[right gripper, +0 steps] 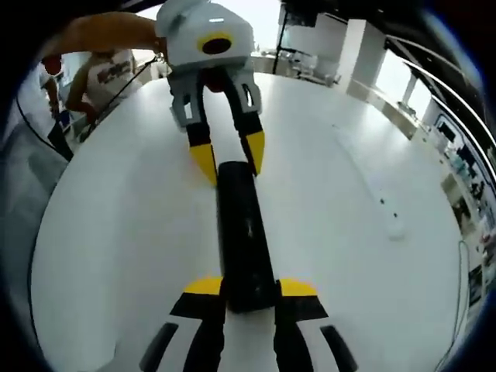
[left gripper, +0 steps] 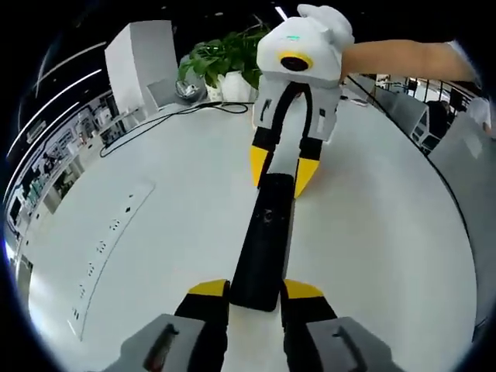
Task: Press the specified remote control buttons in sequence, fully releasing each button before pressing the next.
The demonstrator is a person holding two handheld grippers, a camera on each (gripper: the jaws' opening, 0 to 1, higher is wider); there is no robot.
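Left gripper view: we are pinching the near end of the black remote control (left gripper: 265, 240) with our left gripper (left gripper: 257, 290) | right gripper (left gripper: 282, 172) is clamping the far end | steadying it over the white table (left gripper: 155, 256), likely for button presses.

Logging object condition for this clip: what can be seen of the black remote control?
The remote control is a long, slim black bar with a smooth, plastic-looking face and a small round button near its far half. It lies lengthwise over the white table, each end between a gripper's yellow-tipped jaws: left gripper and right gripper.
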